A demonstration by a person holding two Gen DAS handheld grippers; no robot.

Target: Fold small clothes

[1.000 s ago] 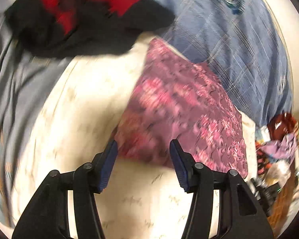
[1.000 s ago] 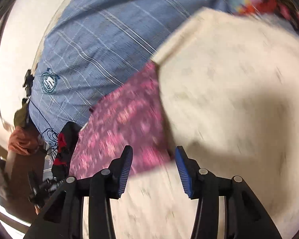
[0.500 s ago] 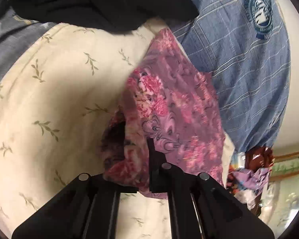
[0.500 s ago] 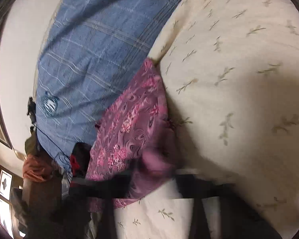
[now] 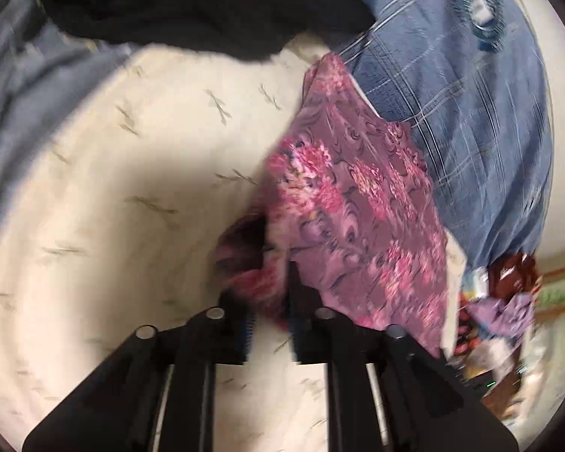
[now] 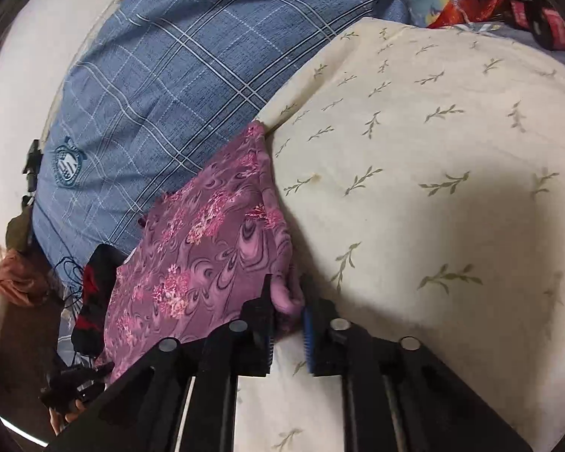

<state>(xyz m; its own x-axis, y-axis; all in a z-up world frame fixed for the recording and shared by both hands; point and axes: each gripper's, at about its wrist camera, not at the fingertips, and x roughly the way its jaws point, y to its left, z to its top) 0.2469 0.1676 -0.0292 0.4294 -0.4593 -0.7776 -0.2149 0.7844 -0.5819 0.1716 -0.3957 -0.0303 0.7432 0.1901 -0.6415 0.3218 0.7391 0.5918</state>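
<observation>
both grippers, left (image 5: pixel 269 301) and right (image 6: pixel 287 310), pinch corners of the floral cloth (image 5: pixel 358 203), fingers just eased slightly, so thin fabric might slip mid-fold.

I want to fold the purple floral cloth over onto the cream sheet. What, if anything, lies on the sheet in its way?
Nothing visible does. The cream sheet beside the purple floral cloth is bare; the black and red garment and the blue checked shirt lie at its far edges. Both grippers already have cloth between their jaws.
</observation>
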